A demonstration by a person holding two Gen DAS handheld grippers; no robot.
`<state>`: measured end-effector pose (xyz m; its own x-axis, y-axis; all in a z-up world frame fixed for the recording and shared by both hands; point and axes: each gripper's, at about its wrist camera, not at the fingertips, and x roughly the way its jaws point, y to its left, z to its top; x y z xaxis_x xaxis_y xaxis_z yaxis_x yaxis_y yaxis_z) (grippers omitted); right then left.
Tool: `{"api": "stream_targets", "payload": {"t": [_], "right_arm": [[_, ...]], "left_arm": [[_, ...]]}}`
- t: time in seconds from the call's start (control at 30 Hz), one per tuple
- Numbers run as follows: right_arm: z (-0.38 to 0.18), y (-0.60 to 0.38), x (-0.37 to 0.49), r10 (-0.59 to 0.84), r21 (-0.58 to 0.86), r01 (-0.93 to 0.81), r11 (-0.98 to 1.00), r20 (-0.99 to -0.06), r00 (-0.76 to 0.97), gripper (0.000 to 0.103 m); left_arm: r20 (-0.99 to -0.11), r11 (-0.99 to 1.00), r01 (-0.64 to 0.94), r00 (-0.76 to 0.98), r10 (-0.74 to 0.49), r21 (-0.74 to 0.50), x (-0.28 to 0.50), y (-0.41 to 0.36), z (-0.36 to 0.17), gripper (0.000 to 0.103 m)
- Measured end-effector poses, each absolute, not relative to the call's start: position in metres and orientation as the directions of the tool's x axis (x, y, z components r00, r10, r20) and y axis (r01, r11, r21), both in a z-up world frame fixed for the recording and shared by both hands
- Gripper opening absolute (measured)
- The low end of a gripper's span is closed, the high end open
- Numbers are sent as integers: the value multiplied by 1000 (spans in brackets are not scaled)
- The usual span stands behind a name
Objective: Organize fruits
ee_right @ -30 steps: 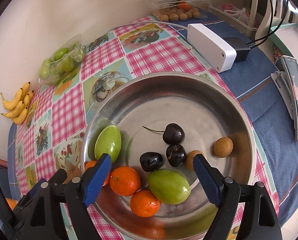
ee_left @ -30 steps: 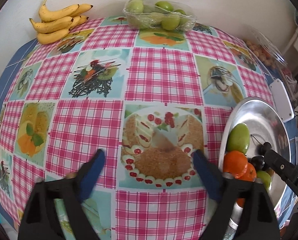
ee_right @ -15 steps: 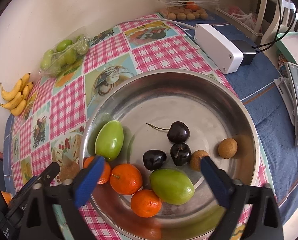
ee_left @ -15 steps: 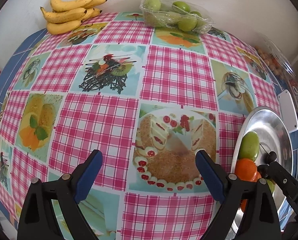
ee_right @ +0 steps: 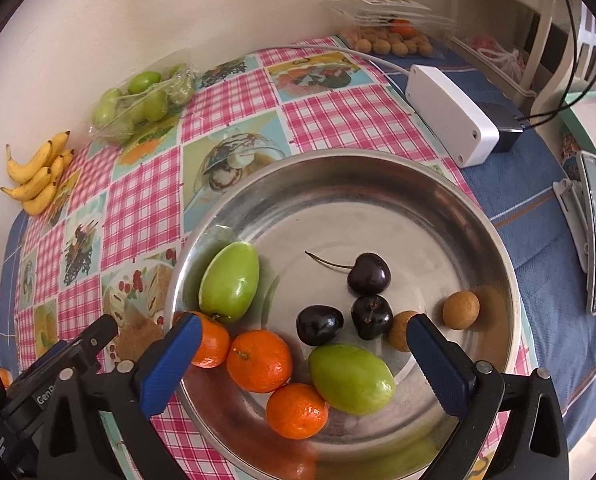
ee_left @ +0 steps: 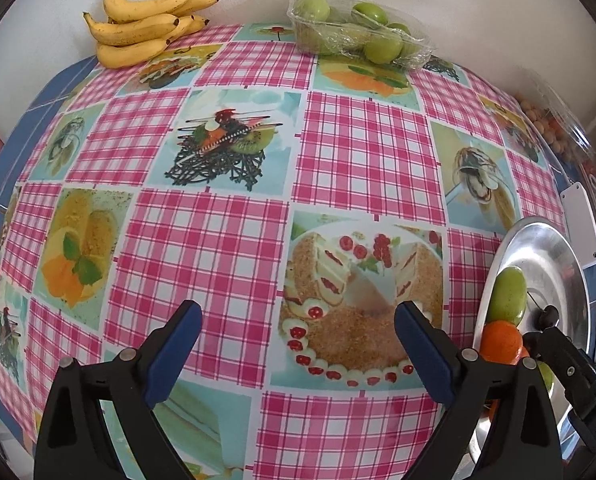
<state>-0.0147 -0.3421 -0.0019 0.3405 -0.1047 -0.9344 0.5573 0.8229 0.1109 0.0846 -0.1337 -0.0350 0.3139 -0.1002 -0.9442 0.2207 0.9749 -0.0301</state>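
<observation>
**Right gripper over the tray, fruit straight below**

Hovering the right gripper [ee_right: 303, 354] above the steel tray [ee_right: 377, 184], pointing steeply down, jaws having just been opening and now standing wide with nothing between the pads. Sitting under that gap: three oranges [ee_right: 259, 361] in a touching cluster along the tray's near-left rim, and a green fruit [ee_right: 351, 379] just right of them, touching the nearest orange, long axis running from upper left to lower right in the right wrist view, so roughly across the jaw line rather than along it. Lying a little further in: three dark cherries [ee_right: 368, 274], close together, one stem pointing left. Resting at the left rim: a second green fruit [ee_right: 230, 282], long axis tilted up-right. Sitting toward the right rim: two small brown fruits [ee_right: 460, 310].

Holding the left gripper [ee_left: 298, 354] over bare tablecloth [ee_left: 202, 248], likewise wide open and empty, with the tray off to its right edge. Bananas [ee_left: 146, 30] and the bagged green fruits [ee_left: 357, 36] lying against the far wall, well apart from both.

Judging the right hand clearly nearer to the tray fruit; probably needing only a descent, plus a wrist roll if going for the near green fruit across its narrow side.
</observation>
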Motion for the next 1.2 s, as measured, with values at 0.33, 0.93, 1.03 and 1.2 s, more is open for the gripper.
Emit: {"api": "stream_targets", "payload": {"t": [0.33, 0.93, 1.03, 1.2], "right_arm": [[3, -333, -13, -97, 143, 538, 831, -915, 392, 103], [7, -297, -27, -70, 151, 483, 863, -910, 409, 103], [8, -291, -32, -71, 142, 470, 871, -911, 407, 103], [7, -282, -40, -70, 128, 448, 885, -915, 398, 103]], "left_arm": [[-904, 978, 197, 427, -25, 66, 77, -127, -16, 97], [-898, 985, 93, 430, 94, 148, 66, -83, -2, 97], [-901, 987, 93, 426, 79, 130, 60, -79, 3, 97], [-908, 992, 90, 416, 48, 94, 50, -70, 10, 97]]}}
